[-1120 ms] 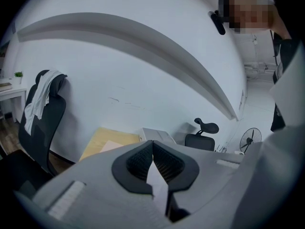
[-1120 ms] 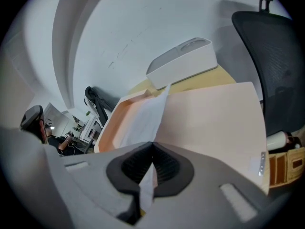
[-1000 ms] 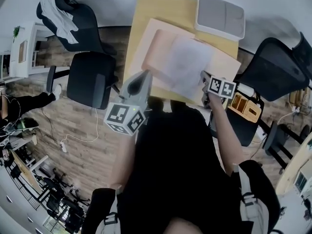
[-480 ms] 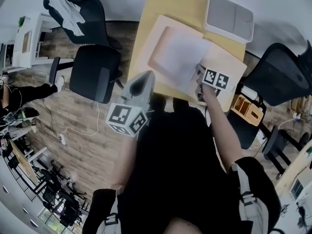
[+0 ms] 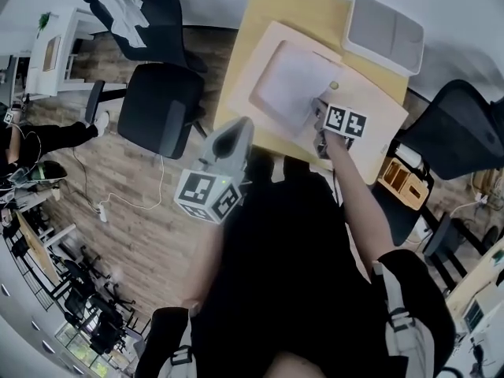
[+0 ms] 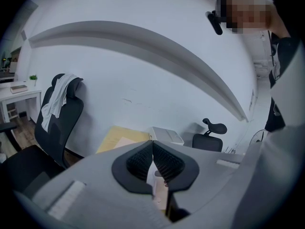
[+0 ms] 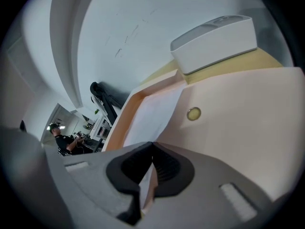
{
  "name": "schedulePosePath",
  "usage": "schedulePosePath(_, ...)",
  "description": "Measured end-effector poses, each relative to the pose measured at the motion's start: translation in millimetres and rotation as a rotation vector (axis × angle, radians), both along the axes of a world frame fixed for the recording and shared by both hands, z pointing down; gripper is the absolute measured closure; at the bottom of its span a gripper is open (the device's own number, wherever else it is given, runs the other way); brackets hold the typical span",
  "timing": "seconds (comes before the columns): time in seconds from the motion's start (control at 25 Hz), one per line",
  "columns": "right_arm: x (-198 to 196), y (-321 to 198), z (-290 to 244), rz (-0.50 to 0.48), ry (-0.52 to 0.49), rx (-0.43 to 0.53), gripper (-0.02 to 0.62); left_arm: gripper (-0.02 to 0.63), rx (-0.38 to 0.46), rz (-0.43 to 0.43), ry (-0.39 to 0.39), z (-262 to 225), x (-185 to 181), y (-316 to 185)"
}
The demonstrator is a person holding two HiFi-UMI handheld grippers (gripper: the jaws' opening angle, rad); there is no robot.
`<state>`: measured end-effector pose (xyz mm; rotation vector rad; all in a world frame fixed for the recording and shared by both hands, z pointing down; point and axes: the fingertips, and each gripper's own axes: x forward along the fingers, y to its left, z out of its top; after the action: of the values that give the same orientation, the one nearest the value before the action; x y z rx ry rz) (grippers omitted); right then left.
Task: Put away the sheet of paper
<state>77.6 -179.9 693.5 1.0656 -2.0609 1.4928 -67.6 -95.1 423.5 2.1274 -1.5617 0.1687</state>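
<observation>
1. A pale wooden desk [image 5: 303,10] stands against a white wall, with wood flooring and a black office chair [image 5: 161,116] at its 9 o'clock. A grey-white box [image 5: 384,31] sits at the desk's 1 o'clock corner.
2. A peach folder [image 5: 374,101] lies open across the desk. It has a round snap button [image 5: 334,86] on the flap side.
3. The sheet of paper [image 5: 295,81] lies on the folder's left half, inside its raised edge. Its 4 o'clock corner reaches back toward the person.
4. The right gripper [image 5: 316,110] is at that corner. In its own view the jaws are closed down, with the white sheet pinched between them. A sliver of peach also shows in the gap, so I cannot tell whether folder material is caught too.
5. The left gripper [image 5: 242,123] hangs off the desk at the folder's 7 o'clock and touches nothing. Its jaws are pressed together with nothing in them.
6. Judged step: the sheet is being seated in the folder and looks mostly placed but not yet let go.
7. Judged next move:
   - Ease the sheet toward 10 o'clock until it lies flat and square inside the folder.
   - Part the right jaws without dragging the corner back out.
   - The flap probably then folds over at the snap, and the idle left gripper could steady the folder for that.
</observation>
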Motion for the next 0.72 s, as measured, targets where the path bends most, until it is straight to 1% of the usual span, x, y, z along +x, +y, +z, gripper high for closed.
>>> schedulePosePath(0.36,-16.9,-4.7,2.3,-0.052,0.008,0.014,0.592,0.595,-0.008,-0.028,-0.001,1.7,-10.0,6.3)
schedulePosePath(0.56,-17.2,-5.3,3.4,-0.06,0.054,0.044,0.591,0.595,-0.014,-0.034,0.0,3.1,-14.6,9.5)
schedulePosePath(0.64,-18.2,-4.6,4.4,-0.07,0.063,0.044,0.545,0.595,-0.016,-0.036,-0.001,3.8,-16.0,10.8)
schedulePosePath(0.72,-18.5,-2.7,6.2,-0.078,0.069,0.041,0.531,0.595,-0.02,-0.039,-0.001,5.5,-17.0,12.8)
